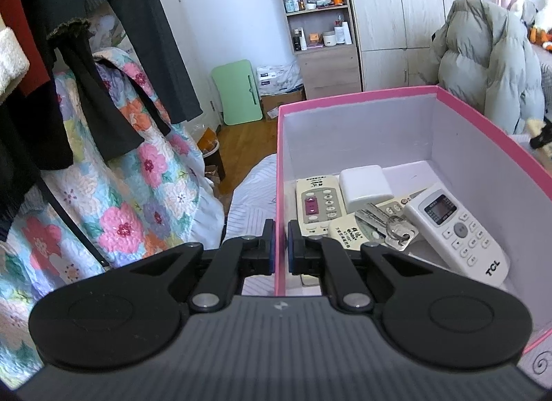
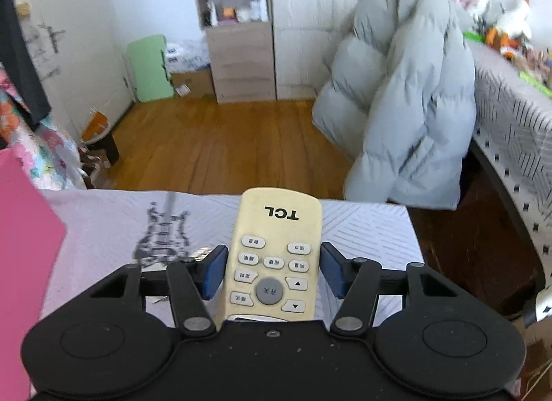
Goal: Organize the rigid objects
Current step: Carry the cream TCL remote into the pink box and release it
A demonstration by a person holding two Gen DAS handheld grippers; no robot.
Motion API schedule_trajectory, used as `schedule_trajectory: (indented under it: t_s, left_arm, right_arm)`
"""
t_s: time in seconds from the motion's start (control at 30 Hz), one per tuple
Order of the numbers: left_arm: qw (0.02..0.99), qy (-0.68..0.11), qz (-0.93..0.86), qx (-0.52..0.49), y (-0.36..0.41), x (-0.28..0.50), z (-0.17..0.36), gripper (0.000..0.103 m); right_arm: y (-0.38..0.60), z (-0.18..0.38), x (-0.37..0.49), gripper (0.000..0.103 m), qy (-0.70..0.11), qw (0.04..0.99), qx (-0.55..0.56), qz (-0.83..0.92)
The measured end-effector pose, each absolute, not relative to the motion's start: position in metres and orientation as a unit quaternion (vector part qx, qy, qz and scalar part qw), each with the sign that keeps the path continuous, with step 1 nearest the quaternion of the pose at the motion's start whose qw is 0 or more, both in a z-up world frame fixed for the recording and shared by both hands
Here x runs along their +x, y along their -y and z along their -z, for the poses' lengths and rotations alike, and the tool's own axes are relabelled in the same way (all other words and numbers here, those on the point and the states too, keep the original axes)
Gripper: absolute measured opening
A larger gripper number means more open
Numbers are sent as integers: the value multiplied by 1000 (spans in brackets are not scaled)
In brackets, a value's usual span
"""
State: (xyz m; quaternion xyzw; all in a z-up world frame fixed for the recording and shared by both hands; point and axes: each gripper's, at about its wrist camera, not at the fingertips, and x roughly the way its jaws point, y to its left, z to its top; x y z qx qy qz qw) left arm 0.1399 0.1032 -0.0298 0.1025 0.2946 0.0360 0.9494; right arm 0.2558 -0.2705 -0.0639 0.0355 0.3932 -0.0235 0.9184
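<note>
Right gripper (image 2: 274, 271) straddles a yellowed TCL remote (image 2: 276, 256) lying on the striped bedcover (image 2: 362, 228), just right of the pink box (image 1: 448, 131); its blue pads stand a little off either flank, not yet pressing. Left gripper (image 1: 281, 242) is clamped on the box's near wall, steadying it. That remote looks light, stiff and smooth-sided, so a grip across the button field seems safest. Inside the box lie a white TCL remote (image 1: 459, 228), two beige remotes, a white adapter (image 1: 365, 187) and keys (image 1: 396, 232), leaving little free floor.
</note>
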Motion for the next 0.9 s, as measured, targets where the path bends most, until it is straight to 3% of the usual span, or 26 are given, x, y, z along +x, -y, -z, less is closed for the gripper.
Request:
schedule_trajectory:
  t_s: [0.9]
  left_arm:
    - [950, -297, -28, 95, -106, 139, 33, 6]
  right_arm:
    - [163, -54, 141, 58, -252, 959, -54, -122]
